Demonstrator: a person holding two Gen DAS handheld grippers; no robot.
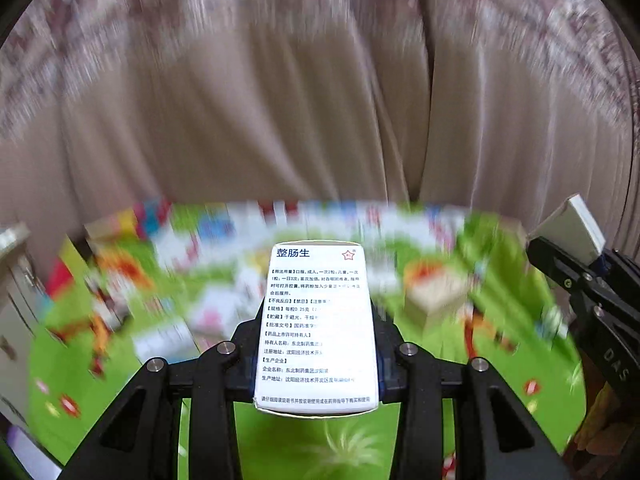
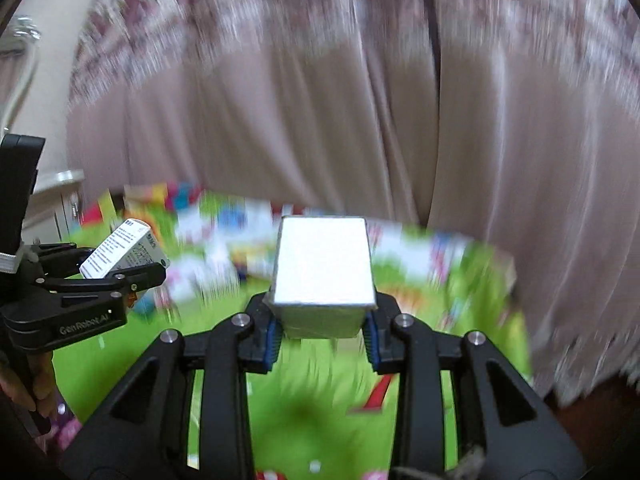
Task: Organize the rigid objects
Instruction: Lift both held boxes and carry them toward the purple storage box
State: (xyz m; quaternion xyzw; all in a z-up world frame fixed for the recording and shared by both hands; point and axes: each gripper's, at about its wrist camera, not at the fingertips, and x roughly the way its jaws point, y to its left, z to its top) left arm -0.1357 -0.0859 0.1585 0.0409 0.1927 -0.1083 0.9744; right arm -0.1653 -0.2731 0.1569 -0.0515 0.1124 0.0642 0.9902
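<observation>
My left gripper (image 1: 318,332) is shut on a white medicine box (image 1: 318,320) with blue printed text, which lies flat and points away from me. In the right wrist view the same left gripper (image 2: 132,276) shows at the left edge, with the medicine box (image 2: 120,252) tilted in it. My right gripper (image 2: 323,308) is shut on a plain white box (image 2: 324,264), blue pads against its sides. At the right edge of the left wrist view, the right gripper (image 1: 560,256) holds that plain box (image 1: 572,228). Both boxes hang above a green patterned mat (image 1: 312,440).
Several blurred small boxes (image 1: 208,312) lie on the mat, and a pale carton (image 1: 436,296) sits to the right. A pink pleated curtain (image 2: 320,120) hangs behind. Pale furniture (image 2: 60,196) stands at the left. A hand (image 2: 40,388) grips the left tool's handle.
</observation>
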